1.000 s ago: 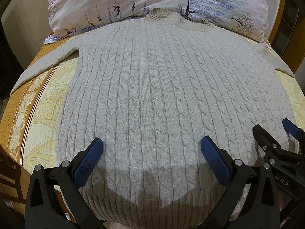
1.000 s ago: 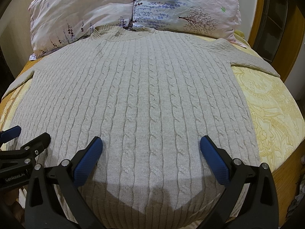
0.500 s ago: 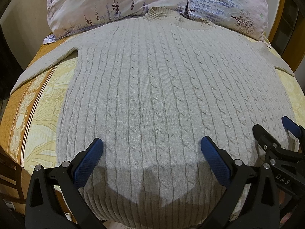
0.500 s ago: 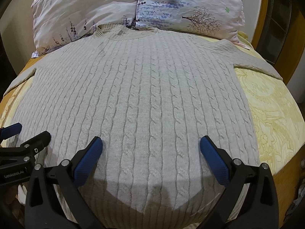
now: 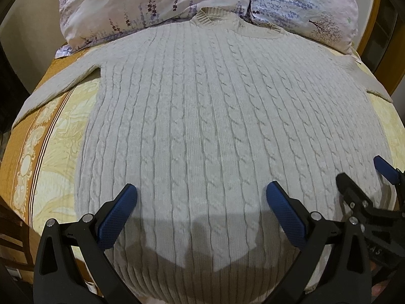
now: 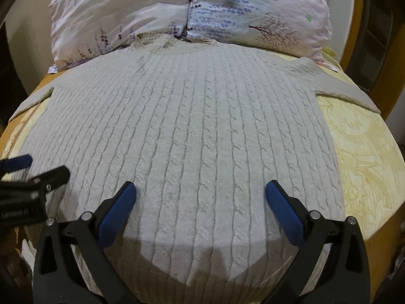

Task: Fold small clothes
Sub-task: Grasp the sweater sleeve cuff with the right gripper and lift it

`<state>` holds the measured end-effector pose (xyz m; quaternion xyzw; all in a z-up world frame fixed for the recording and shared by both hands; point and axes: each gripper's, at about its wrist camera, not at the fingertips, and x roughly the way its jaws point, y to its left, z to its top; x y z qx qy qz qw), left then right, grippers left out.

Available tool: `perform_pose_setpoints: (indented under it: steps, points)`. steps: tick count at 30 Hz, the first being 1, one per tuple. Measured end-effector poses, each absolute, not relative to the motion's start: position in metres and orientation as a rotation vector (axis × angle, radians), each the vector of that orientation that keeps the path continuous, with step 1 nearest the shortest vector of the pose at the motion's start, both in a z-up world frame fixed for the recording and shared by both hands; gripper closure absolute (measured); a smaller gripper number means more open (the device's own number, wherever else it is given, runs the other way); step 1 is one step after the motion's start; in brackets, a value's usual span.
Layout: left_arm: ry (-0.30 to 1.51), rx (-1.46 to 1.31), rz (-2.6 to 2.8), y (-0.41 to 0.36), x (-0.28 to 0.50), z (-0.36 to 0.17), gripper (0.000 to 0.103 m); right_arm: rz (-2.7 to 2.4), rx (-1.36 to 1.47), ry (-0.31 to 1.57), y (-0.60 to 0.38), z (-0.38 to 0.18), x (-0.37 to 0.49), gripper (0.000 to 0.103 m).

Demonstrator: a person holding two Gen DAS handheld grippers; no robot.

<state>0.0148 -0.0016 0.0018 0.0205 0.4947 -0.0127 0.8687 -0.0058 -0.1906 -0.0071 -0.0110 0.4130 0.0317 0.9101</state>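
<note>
A cream cable-knit sweater (image 5: 202, 126) lies flat and face up on a bed (image 6: 367, 167) covered with a yellow patterned spread. Its ribbed collar (image 5: 210, 17) points toward the head edge of the bed and overlaps two floral pillows (image 6: 253, 12), and its hem runs along the foot edge nearest the cameras. The left sleeve (image 5: 58, 86) stretches out toward the bed's left edge, and the right sleeve (image 6: 346, 91) toward the right edge. The left gripper (image 5: 201, 202) hovers above the hem with its blue-padded fingers (image 5: 119, 215) spread wide and nothing between them. The right gripper (image 6: 200, 201) hovers beside it in the same released state, also above the lower body of the garment. Each tool appears at the edge of the other's view. No fold appears to have been made yet, so the step in hand is likely choosing where to take the first hold. To do it well, each gripper probably should move outward to its own side of the garment, at a sleeve or a hem corner, rather than pinch the middle of the knit. The jaws should close on both layers of the thick fabric, lift only a little, and carry the side inward so the edge stays straight. The knit looks soft and stretchy, so a pull that drags may shift the whole sweater across the spread.
</note>
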Motion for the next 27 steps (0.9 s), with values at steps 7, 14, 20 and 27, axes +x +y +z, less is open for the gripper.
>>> perform_pose_setpoints:
  steps: [7,14,20,27]
  points:
    - [1.001,0.063,-0.021,0.001,0.037,0.008,0.001,0.15,0.084,0.809,-0.235,0.008,0.017,0.002]
    - [0.945,-0.071,-0.156,0.018,0.065,0.021,0.001,-0.027,0.442,0.762,-0.369,0.035,0.069,0.005]
    - [0.915,-0.043,-0.132,0.022,0.088,0.03,0.001,-0.14,0.712,0.813,-0.465,0.013,0.122,0.029]
    - [0.949,-0.027,-0.098,0.026,0.112,0.029,0.001,-0.197,0.796,0.837,-0.49,-0.009,0.161,0.048]
